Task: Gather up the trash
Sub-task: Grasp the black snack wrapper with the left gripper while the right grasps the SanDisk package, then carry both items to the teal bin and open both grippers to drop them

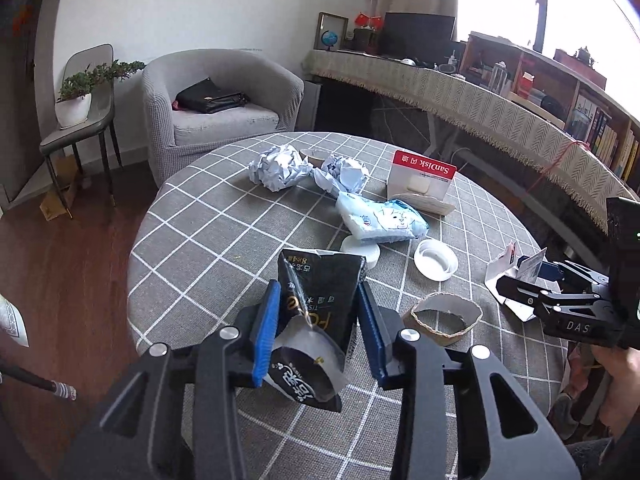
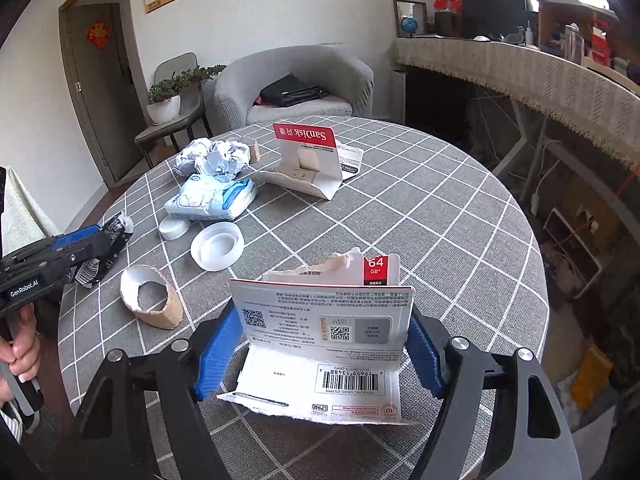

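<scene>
I work from the left of the scene to the right.

Left gripper (image 1: 318,316): its blue pads are closed onto a black wrapper (image 1: 316,300), which sits at the lower centre of the left wrist view and stands up between the jaws. Risk: the wrapper is thin and curled, so I judge it could slide out of the pads if I swing the hand quickly. The lower flap hangs below the fingers and could catch the table (image 1: 208,216) edge.

Loose trash on the table, centre of the same view: a cardboard ring (image 1: 444,318) just right of the left gripper, a white lid (image 1: 436,259) beyond it, a blue-white tissue pack (image 1: 380,218), two crumpled paper balls (image 1: 278,166) near the far edge, and a red-topped card stand (image 1: 422,178) at upper centre. None is held. Risk: with both hands full, reaching for any of these would force a release first.

Right gripper (image 2: 324,334): its jaws are set fairly wide and press on both side edges of a torn white card package (image 2: 326,320), lower centre of the right wrist view. Risk: the package is folded and gripped only at its edges, so it may buckle and drop. I cannot confirm how firm the contact is, because the card hides the inner pad faces.

No bin is visible in either view.
</scene>
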Tool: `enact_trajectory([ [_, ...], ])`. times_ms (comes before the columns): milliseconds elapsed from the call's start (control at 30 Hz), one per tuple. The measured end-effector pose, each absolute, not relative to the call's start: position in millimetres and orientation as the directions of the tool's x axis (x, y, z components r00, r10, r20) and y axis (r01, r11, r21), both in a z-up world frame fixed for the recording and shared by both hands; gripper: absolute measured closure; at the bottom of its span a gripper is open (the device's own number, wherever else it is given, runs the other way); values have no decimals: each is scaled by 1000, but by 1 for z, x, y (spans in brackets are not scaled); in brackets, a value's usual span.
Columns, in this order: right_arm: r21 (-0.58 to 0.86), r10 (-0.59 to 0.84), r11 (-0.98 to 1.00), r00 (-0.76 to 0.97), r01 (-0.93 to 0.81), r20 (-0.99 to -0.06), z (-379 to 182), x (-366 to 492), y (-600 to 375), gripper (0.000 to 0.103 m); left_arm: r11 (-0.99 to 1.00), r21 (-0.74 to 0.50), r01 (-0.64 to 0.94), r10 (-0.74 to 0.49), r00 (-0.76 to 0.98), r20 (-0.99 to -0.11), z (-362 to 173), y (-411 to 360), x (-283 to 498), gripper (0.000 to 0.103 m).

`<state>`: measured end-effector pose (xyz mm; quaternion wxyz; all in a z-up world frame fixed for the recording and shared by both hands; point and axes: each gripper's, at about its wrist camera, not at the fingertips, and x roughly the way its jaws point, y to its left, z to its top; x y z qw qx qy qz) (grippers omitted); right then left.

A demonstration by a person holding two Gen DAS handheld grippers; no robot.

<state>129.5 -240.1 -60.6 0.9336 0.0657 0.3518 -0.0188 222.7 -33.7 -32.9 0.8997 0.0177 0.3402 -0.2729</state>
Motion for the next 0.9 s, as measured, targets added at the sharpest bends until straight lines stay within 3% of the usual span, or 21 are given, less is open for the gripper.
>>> enact_trajectory([
  [267, 124, 31, 991, 792, 56, -610, -40, 126, -221, 27, 877, -169, 449, -453, 657, -603, -25, -19, 211, 88],
  [900, 151, 281, 960, 818, -237, -502, -8, 132, -104, 27, 944, -167, 284, -327, 744, -583, 3, 79, 167, 93],
])
